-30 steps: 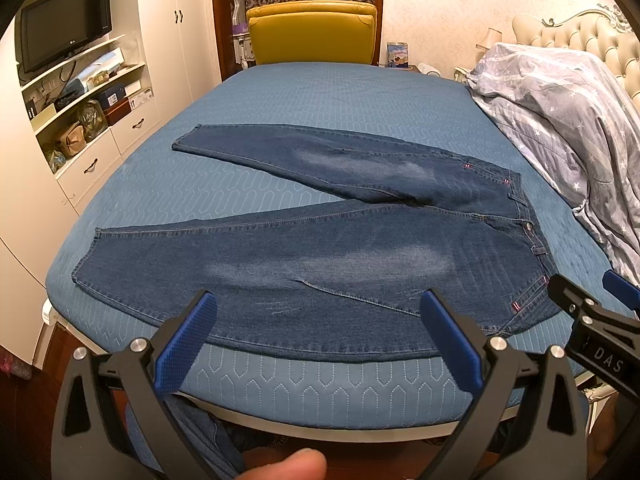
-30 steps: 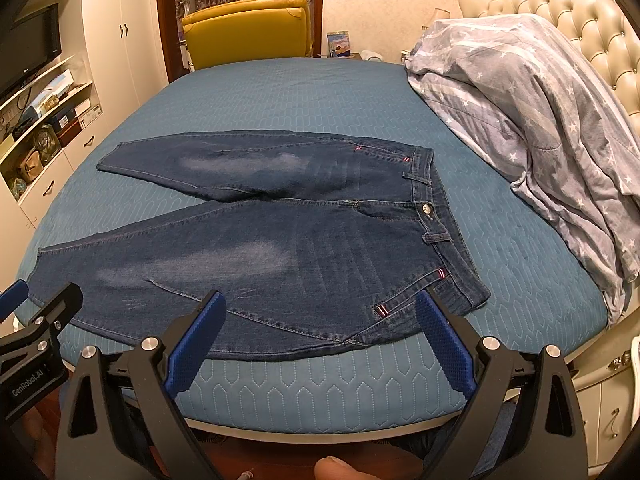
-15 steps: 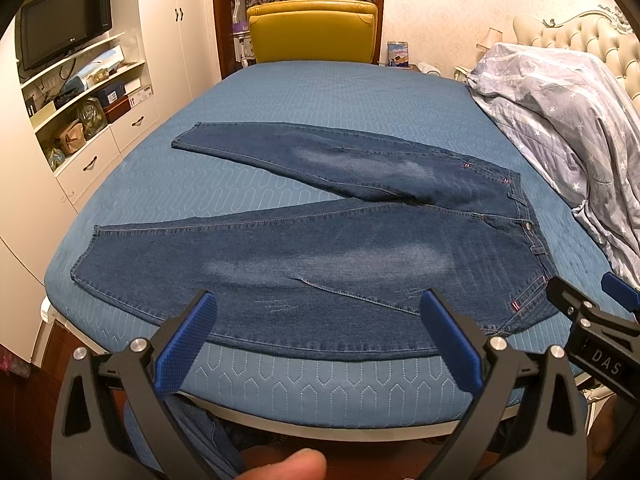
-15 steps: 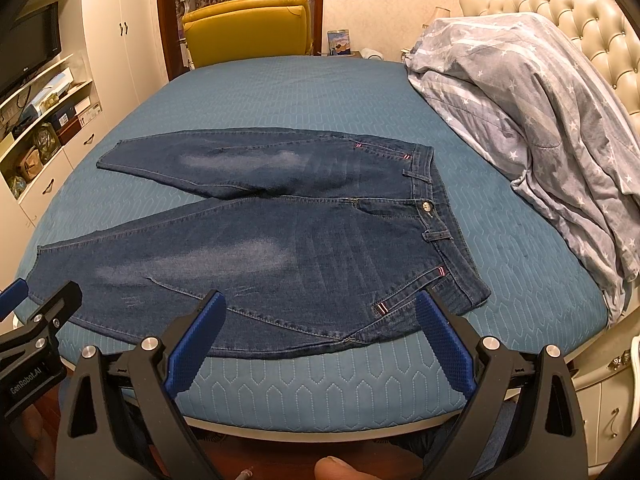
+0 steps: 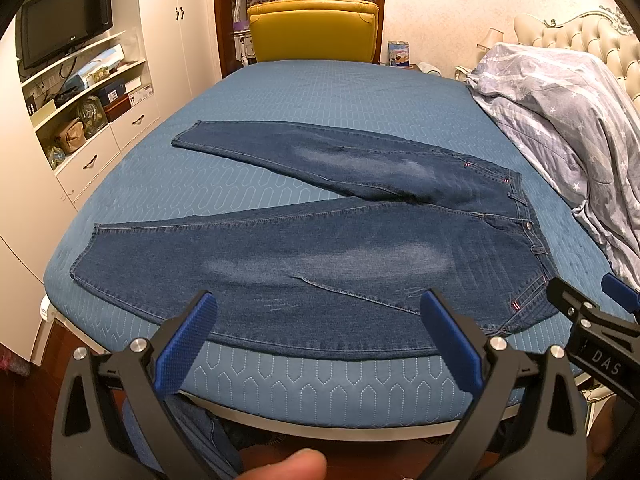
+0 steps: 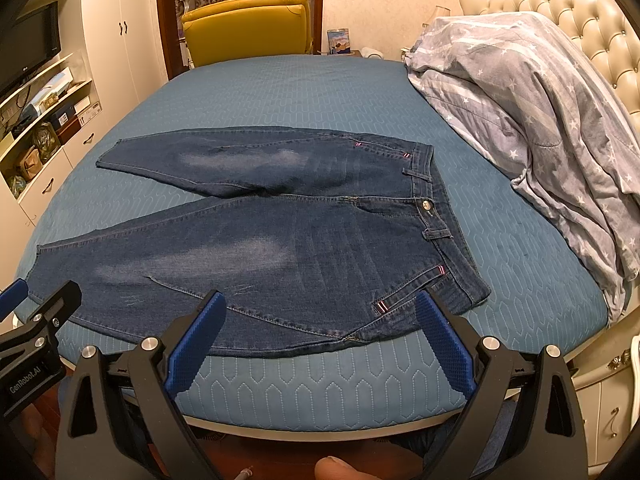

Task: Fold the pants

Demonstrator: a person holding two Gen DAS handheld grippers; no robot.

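Both wrist views sit low at the blue quilted bed's (image 5: 344,384) near edge, facing across; both share the dark denim jeans (image 6: 280,256), headboard side probably right.

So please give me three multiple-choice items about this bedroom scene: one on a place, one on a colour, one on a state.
1. Where is the waistband of the jeans?
A. Toward the grey star-print duvet
B. Toward the shelves
C. Hanging off the bed

2. What colour is the chair beyond the bed?
A. Red
B. Yellow
C. Green

3. How are the left gripper and right gripper?
A. Both shut on denim
B. One open, one shut
C. Both open, holding nothing

Key: 1 A, the button and belt loops lie on the duvet side. 2 B, its back is plainly yellow. 3 C, each pair of blue pads stands wide apart before the bed edge.
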